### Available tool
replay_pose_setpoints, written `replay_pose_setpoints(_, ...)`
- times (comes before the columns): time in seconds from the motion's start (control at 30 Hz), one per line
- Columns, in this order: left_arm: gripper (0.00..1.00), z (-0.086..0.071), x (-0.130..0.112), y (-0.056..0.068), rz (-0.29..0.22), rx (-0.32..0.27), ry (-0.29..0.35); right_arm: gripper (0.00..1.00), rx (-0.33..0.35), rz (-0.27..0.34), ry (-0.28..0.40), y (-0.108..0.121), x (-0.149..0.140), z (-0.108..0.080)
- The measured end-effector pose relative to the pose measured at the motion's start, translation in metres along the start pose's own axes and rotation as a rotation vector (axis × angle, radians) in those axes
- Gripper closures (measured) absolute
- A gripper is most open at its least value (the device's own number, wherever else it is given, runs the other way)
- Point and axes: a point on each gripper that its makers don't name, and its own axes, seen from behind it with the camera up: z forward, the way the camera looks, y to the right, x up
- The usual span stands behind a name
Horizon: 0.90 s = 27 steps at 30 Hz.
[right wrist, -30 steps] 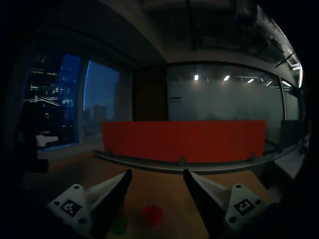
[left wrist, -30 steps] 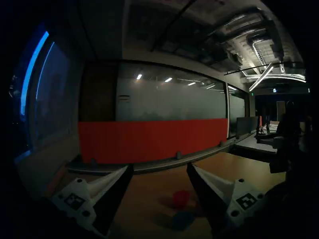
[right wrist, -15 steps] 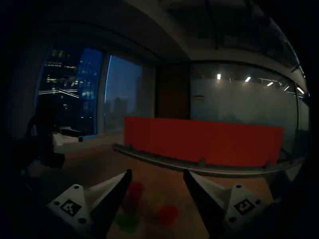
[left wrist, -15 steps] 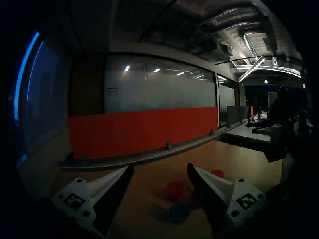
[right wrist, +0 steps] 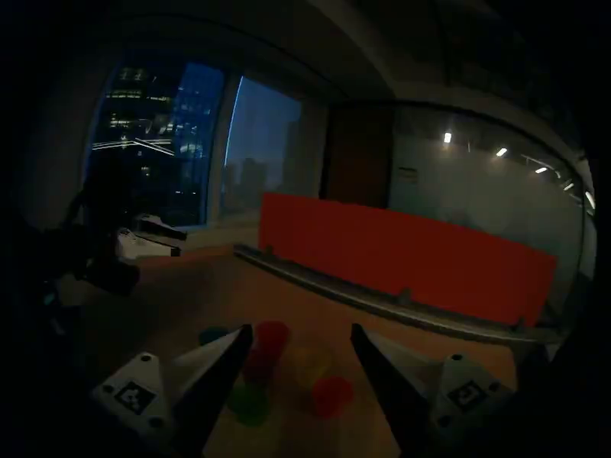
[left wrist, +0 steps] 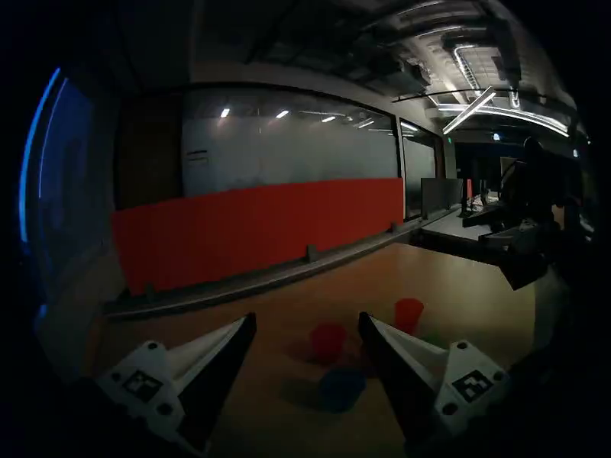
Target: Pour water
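The room is dim. In the left gripper view my left gripper (left wrist: 305,320) is open over a wooden table (left wrist: 458,294), nothing between its fingers. Ahead of it stand a red cup (left wrist: 328,340), a blue cup (left wrist: 341,388) nearer me, and an orange-red cup (left wrist: 408,314) to the right. In the right gripper view my right gripper (right wrist: 299,330) is also open and empty. Below it is a cluster: a tall red cup (right wrist: 270,340), a green cup (right wrist: 250,403), a yellowish cup (right wrist: 305,366), a short red cup (right wrist: 332,395) and a bluish cup (right wrist: 213,335).
A red partition (left wrist: 260,225) with a grey rail runs along the table's far edge. The other gripper with a person's hand shows at the right (left wrist: 527,256) in the left gripper view, and at the left (right wrist: 145,237) in the right gripper view. Dark windows (right wrist: 160,153) lie beyond.
Both cameras have tipped down and turned toward the table's middle. More cups have come into sight in each view, and the opposite gripper has moved further into each picture. Both stay open.
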Motion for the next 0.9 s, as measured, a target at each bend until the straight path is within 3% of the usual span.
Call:
replay_pose_setpoints(0.4,0.01,0.012,-0.065,0.019,0.007,-0.075,-0.140,0.01,0.057,0.017,-0.090,-0.014,-0.047,0.011)
replay_pose_setpoints(0.9,0.01,0.025,-0.122,0.041,0.038,-0.140,-0.263,0.01,0.106,0.008,-0.182,-0.032,-0.101,0.021)
